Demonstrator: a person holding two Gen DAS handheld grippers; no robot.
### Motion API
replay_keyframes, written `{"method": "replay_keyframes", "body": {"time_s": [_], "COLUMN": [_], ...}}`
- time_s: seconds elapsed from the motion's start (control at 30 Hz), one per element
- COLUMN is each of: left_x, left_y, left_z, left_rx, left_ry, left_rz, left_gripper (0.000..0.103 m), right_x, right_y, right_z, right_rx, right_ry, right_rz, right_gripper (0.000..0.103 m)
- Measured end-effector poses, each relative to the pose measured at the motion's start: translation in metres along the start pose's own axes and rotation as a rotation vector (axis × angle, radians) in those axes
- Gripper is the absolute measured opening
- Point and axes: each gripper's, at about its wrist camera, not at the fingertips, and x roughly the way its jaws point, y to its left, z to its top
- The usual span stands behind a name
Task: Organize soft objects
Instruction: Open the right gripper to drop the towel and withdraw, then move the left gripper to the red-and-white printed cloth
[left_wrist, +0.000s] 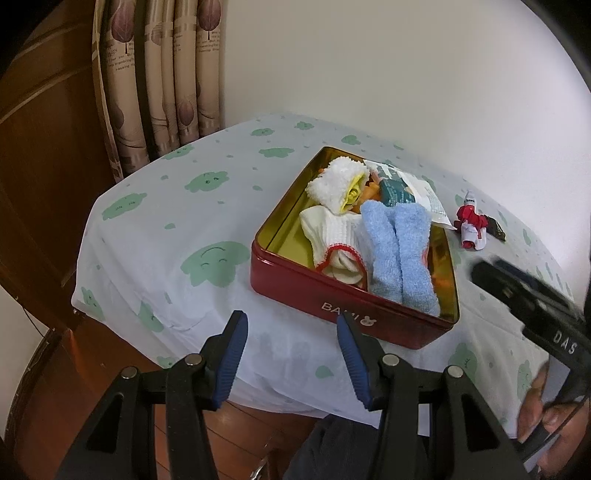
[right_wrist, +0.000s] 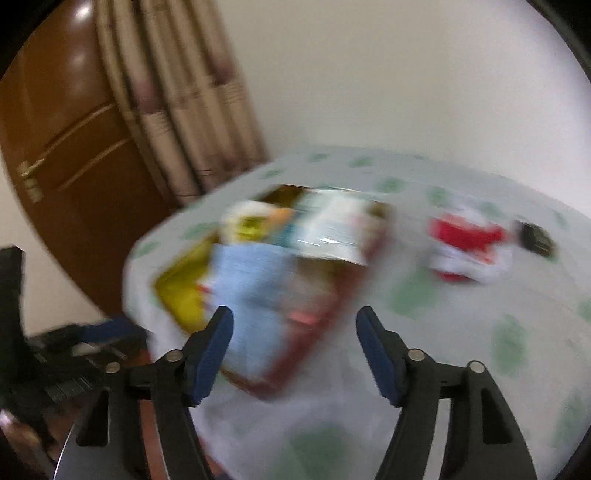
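A red tin box (left_wrist: 332, 295) with a gold inside sits on the cloth-covered table and holds soft items. Among them are a blue fuzzy sock pair (left_wrist: 399, 254), a white sock with red trim (left_wrist: 336, 240), a white fluffy sock with yellow lining (left_wrist: 336, 182) and a plastic packet (left_wrist: 406, 192). A red and white sock bundle (left_wrist: 471, 221) lies on the cloth right of the box. My left gripper (left_wrist: 291, 321) hangs open and empty just in front of the box. My right gripper (right_wrist: 295, 317) is open and empty above the box's near corner (right_wrist: 314, 325); its view is blurred, with the bundle (right_wrist: 469, 247) further right.
The table wears a white cloth with green bear prints (left_wrist: 214, 262). A small dark object (left_wrist: 495, 227) lies beside the red and white bundle. Curtains (left_wrist: 166, 74) and a wooden door (left_wrist: 37, 147) stand behind on the left. A person's hand (left_wrist: 543, 398) holds the right gripper's body at the right edge.
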Motion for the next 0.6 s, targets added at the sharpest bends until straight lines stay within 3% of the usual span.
{"method": "replay_keyframes", "body": {"time_s": [0.2,0.4,0.47,0.6], "left_x": [-0.005,-0.015,-0.019,-0.030], "left_y": [-0.010,-0.034,-0.047,-0.084], "left_z": [-0.002,-0.007,-0.011,-0.013], "left_rx": [0.043,0.152,0.204,0.316], "left_ry": [-0.020,-0.075,-0.091,-0.114], "left_rz": [0.014,0.010,-0.001,-0.074], "left_gripper": [0.052,0.052,0.052,0.052], "right_x": [-0.027,-0.060,-0.069,-0.081], "right_y": [-0.129,-0.222,-0.239,-0.260], "right_z": [-0.041,-0.064,-0.069,-0.078], "right_rx": [0.199,0.245,0.260,0.376], "right_ry": [0.100,0.173,0.159,0.119], "right_rz": [-0.271,-0.587,-0.621,-0.584], "right_gripper": [0.072,0.074,0.090,0.094]}}
